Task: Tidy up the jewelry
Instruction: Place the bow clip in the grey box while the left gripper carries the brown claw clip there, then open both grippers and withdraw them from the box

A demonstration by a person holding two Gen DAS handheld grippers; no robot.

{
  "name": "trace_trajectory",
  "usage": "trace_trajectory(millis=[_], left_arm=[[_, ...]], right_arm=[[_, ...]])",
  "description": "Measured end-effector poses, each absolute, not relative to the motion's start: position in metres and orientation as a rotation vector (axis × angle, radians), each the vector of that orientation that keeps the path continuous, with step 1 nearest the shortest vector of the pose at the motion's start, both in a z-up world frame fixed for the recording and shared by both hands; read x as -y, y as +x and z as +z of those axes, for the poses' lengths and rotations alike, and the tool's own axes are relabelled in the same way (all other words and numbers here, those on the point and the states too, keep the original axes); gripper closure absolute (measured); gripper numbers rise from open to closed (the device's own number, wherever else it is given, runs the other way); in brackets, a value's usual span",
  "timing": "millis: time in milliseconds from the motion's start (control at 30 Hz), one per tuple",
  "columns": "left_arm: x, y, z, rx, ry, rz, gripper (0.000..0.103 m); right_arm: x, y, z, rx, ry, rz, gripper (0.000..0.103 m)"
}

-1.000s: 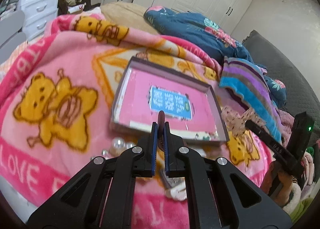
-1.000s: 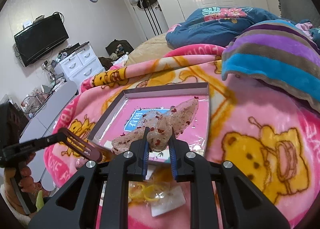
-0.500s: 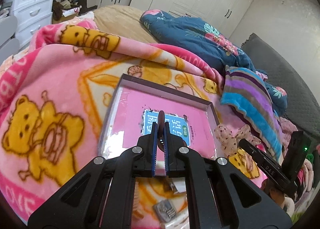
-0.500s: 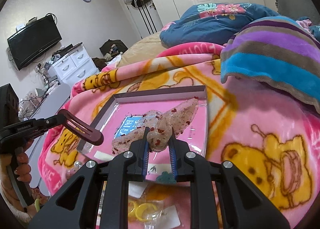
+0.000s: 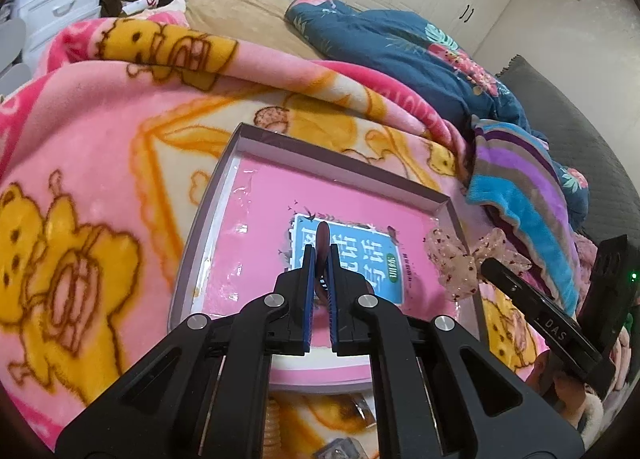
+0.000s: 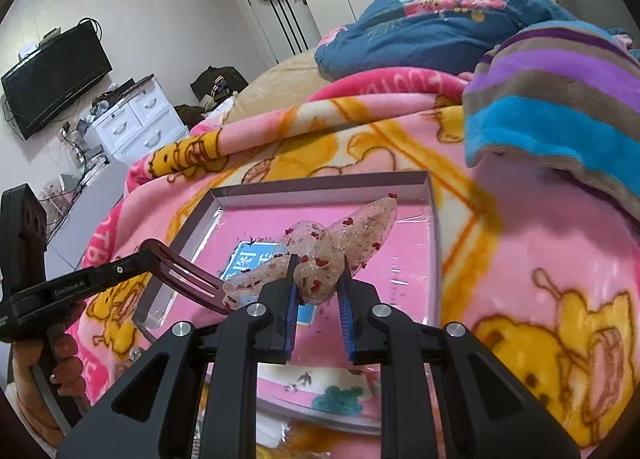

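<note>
A shallow box with a pink lining and a blue label lies on the pink bear blanket; it also shows in the right wrist view. My left gripper is shut on a maroon hair comb, seen edge-on, over the box's middle. The comb's prongs show in the right wrist view. My right gripper is shut on a sheer bow with red specks, held above the box. The bow hangs over the box's right edge in the left wrist view.
Small packets of jewelry lie on the blanket in front of the box. A striped blanket and a blue quilt are heaped beyond the box. White drawers stand at the far left.
My left gripper has moved forward with the comb, from the box's near edge to over its middle. My right gripper has moved forward a little with the bow.
</note>
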State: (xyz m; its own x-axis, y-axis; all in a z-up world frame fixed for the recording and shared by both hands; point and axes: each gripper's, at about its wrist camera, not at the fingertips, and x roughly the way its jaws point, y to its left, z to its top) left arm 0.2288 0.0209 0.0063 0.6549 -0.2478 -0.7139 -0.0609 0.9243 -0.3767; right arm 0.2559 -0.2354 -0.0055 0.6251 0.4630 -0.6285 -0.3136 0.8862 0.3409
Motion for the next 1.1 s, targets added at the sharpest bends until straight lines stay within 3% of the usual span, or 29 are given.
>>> trace_trajectory(millis=[300,467,500,567,667,800,900,1100], left_arm=[[-0.029,0.230,-0.008,-0.869,-0.413,-0.097,0.102],[-0.033,0.226,-0.013,-0.876,-0.415,-0.087,0.102],[-0.033,0.226,-0.014,-0.879,-0.416,-0.085,0.102],[-0.034,0.224,-0.015,-0.884,-0.421,-0.084,0.102],[-0.034,0.222,-0.015,-0.886,-0.422,-0.087,0.102],[-0.033,0.218,-0.013,-0.888,-0.415,-0.081,0.088],[-0.032,0.212,-0.009,-0.885,-0.404,-0.075,0.084],[-0.036,0.196,0.003,-0.861,-0.402,-0.067,0.054]], right_arm=[[0.226,0.267,-0.027,-0.850,0.211,0.428,0.083],[0.232,0.264,-0.034,-0.873,0.228,0.412,0.075],[0.233,0.263,-0.035,-0.876,0.230,0.409,0.072],[0.236,0.260,-0.037,-0.885,0.233,0.403,0.058],[0.240,0.250,-0.034,-0.874,0.216,0.386,0.048],[0.247,0.237,-0.030,-0.858,0.195,0.368,0.034],[0.253,0.226,-0.022,-0.830,0.183,0.359,0.025],[0.259,0.210,-0.007,-0.797,0.177,0.361,0.018]])
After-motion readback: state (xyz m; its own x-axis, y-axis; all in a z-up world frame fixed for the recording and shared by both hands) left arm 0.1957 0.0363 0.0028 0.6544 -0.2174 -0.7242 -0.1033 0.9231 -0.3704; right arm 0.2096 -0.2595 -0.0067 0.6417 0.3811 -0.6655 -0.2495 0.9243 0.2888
